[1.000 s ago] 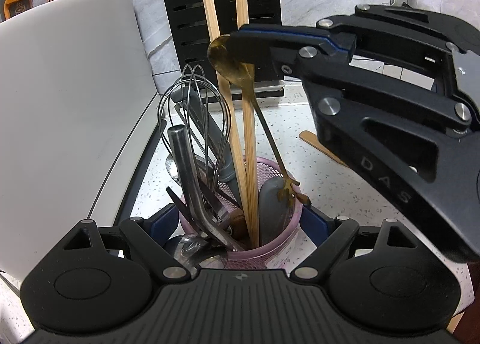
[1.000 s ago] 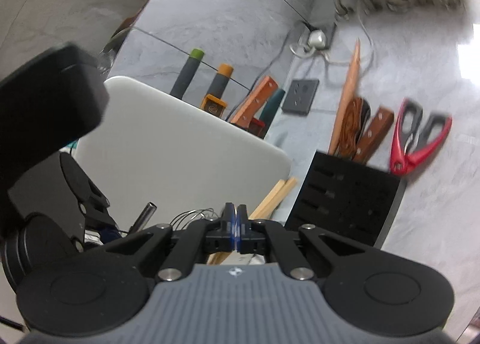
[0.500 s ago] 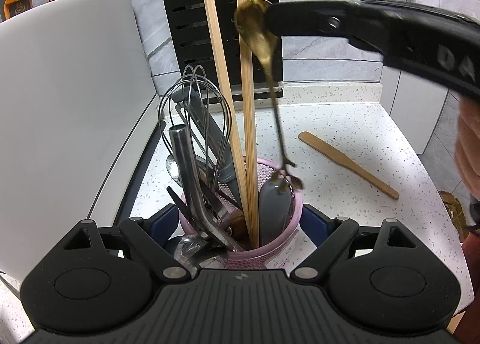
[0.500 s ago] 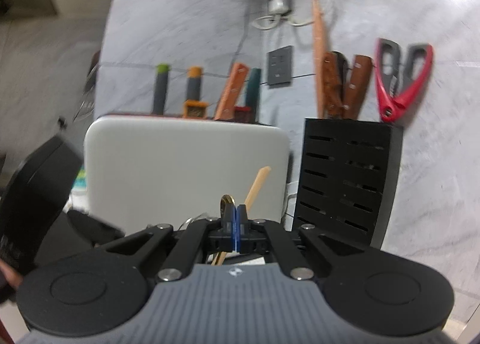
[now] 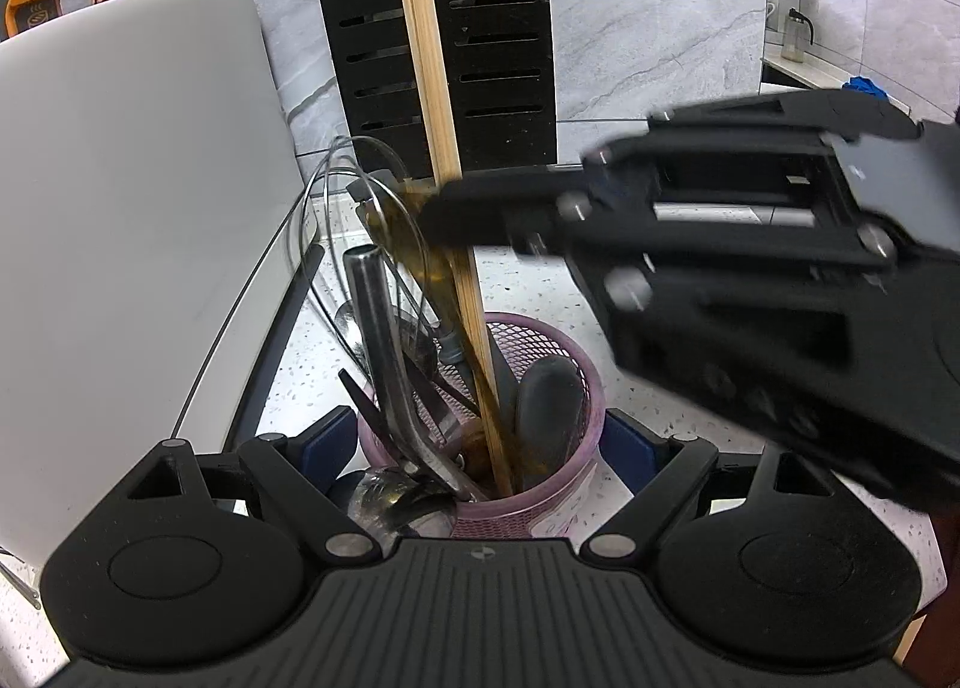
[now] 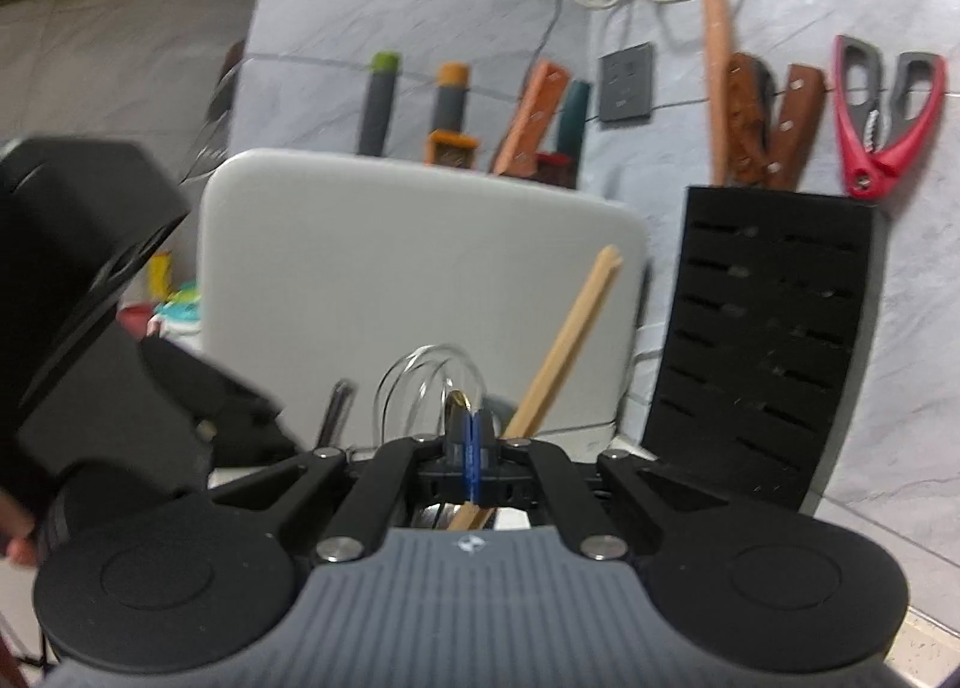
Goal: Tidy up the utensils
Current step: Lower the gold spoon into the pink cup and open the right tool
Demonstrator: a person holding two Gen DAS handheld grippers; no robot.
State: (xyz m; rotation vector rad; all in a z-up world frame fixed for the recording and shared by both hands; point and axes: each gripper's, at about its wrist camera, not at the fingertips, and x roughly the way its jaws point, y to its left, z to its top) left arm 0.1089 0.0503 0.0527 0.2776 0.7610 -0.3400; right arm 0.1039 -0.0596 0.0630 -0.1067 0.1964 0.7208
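A pink mesh utensil cup (image 5: 573,364) stands on the speckled counter. My left gripper (image 5: 480,442) is shut on the cup, one blue pad on each side. The cup holds a wire whisk (image 5: 354,196), steel tongs (image 5: 375,316), two wooden chopsticks (image 5: 435,106) and a grey spoon (image 5: 546,400). My right gripper (image 6: 471,436) is shut on a gold fork (image 5: 420,250), tines down inside the cup beside the chopsticks. The fork's rounded end (image 6: 457,403) shows above the right pads. The right gripper (image 5: 444,208) is blurred in the left wrist view.
A white cutting board (image 5: 120,208) leans at the left. A black slotted knife block (image 5: 444,40) stands behind the cup. Knives, red scissors (image 6: 888,112) and other tools hang on the grey wall. The speckled counter (image 5: 540,292) extends right of the cup.
My right gripper has swung down and left with the gold fork, lowering its tines from the rim into the cup. The wooden spatula on the counter is now hidden behind it.
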